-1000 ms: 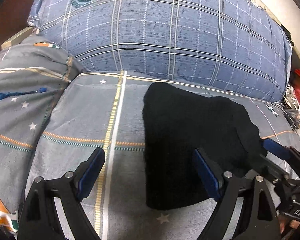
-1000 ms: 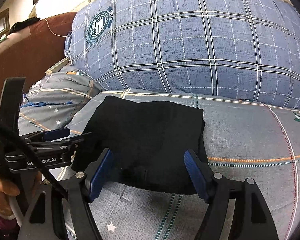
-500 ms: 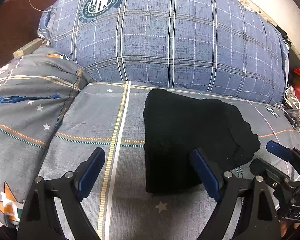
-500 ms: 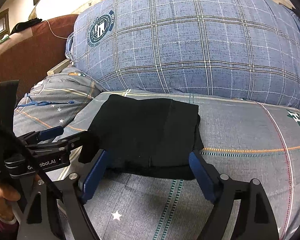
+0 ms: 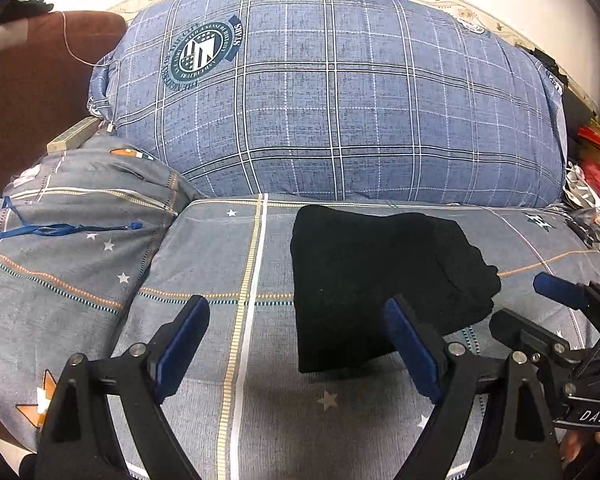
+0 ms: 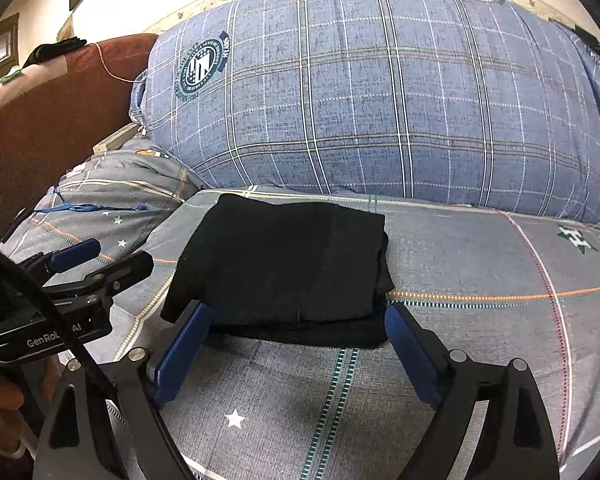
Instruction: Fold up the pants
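the pants (image 6: 284, 264) sit folded into a compact black bundle on the bed (image 6: 480, 340), just in front of the big plaid pillow (image 6: 380, 100). layers stacked, a lower layer peeking out along the near edge, one corner flopping loose toward the left side. from the right wrist view the bundle's long axis runs left to right, dead ahead of the right tongs (image 6: 292, 356), which are spread wide with nothing between them, tips just short of that near edge. the left tongs (image 5: 296, 344) are spread and empty too, and from there the bundle lies ahead and off to the right, past the right finger. so the right hand is the nearer one, squarely lined up. judging by the shape, the fold looks about done; any last tidy would likely be that loose corner on the left. a smaller grey pillow (image 5: 80, 248) lies well off to the left.
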`<action>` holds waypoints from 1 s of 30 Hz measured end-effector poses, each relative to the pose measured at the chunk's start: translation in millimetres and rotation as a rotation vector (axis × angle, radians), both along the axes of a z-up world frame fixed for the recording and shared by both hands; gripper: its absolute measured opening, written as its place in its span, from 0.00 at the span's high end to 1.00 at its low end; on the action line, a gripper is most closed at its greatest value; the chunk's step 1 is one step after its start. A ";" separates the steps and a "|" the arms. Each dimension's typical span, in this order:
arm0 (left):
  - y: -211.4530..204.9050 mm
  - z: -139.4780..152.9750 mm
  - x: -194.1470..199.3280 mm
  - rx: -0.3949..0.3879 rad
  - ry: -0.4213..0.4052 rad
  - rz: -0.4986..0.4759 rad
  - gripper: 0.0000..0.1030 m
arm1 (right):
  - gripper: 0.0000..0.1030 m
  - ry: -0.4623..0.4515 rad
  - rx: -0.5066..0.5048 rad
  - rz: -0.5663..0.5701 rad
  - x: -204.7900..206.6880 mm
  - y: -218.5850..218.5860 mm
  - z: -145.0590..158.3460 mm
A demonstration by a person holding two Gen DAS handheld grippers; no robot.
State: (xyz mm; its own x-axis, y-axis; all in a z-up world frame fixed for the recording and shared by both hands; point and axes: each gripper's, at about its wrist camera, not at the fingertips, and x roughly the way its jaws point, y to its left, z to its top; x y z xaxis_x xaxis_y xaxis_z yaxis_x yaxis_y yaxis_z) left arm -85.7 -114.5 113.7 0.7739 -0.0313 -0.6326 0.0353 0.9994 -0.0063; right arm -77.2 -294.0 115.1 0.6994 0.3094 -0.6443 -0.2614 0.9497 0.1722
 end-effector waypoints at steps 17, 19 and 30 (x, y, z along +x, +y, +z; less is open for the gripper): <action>-8.7 10.1 -24.1 0.025 -0.048 -0.027 0.14 | 0.08 -0.010 0.025 -0.021 -19.9 -8.2 9.2; -8.5 9.0 -24.5 0.019 -0.040 -0.028 0.14 | 0.08 -0.009 0.022 -0.018 -20.6 -8.0 9.3; -4.5 6.2 -24.5 0.007 -0.027 -0.016 0.14 | 0.07 0.020 0.039 -0.024 -18.9 -7.0 3.7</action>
